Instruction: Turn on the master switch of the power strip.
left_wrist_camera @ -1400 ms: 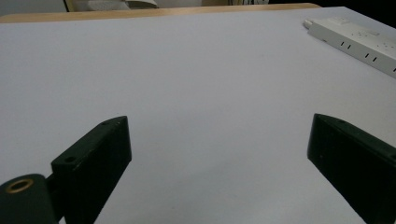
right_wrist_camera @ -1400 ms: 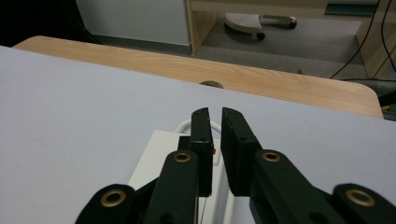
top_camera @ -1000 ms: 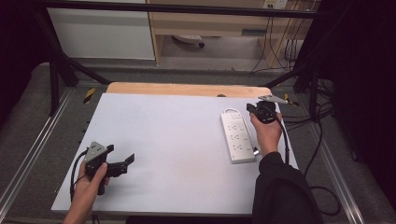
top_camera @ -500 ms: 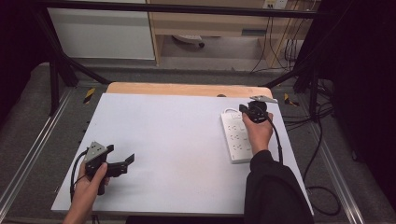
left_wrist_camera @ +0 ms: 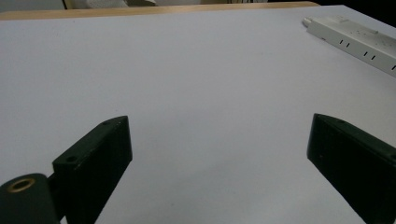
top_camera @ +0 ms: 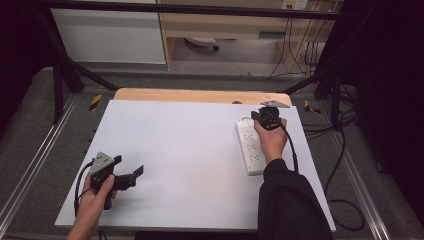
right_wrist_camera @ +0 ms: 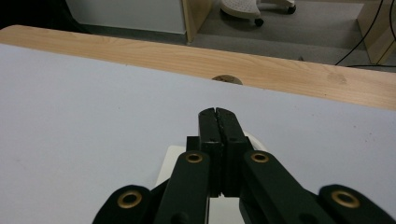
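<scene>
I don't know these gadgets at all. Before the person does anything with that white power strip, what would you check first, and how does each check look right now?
1. Left hand-held gripper open and holding nothing: ok, its jaws stand wide apart over bare table.
2. Right hand-held gripper ready to grasp: not ok, its jaws are shut together with nothing between them.
3. Right hand-held gripper near the power strip: ok, it is above the strip's far end.
4. Strip lying flat on the white table: ok.
5. Strip's sockets free of plugs: ok for the sockets that show.
6. Strip's switch position: cannot tell.
</scene>
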`<state>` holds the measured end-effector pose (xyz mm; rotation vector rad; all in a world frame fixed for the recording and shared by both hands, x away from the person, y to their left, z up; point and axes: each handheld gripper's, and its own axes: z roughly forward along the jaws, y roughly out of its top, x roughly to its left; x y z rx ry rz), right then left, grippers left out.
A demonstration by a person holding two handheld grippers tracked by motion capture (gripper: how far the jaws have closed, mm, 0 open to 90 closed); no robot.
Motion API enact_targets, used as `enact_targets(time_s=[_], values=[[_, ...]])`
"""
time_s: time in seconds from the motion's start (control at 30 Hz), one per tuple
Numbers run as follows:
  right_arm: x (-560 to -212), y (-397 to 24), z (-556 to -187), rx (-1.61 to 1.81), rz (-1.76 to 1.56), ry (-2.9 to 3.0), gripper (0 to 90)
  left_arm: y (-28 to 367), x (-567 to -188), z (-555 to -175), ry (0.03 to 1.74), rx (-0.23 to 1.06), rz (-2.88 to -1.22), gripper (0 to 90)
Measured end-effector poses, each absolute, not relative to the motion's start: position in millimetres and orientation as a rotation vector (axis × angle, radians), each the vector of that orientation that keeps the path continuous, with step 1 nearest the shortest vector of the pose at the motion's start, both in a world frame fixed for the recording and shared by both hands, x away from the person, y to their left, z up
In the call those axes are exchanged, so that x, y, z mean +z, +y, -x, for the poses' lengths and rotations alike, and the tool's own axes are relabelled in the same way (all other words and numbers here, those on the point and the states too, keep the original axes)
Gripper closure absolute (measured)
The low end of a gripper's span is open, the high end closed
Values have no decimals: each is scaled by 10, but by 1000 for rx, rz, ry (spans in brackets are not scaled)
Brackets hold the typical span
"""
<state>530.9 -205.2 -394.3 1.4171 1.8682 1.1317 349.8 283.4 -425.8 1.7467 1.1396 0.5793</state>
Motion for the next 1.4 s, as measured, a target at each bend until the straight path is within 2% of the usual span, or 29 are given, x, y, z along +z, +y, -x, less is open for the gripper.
enact_targets(time_s=[0.63,1.4], values=[[-4123,-2017,-5402,1049,-1433,1906,900,2819,-4277,-3487,1146,566,-1768,68],[-4278,-2002,-5547,907,-1487,1946,900,2858,-4232,-3457,1144,584,-1720,73]])
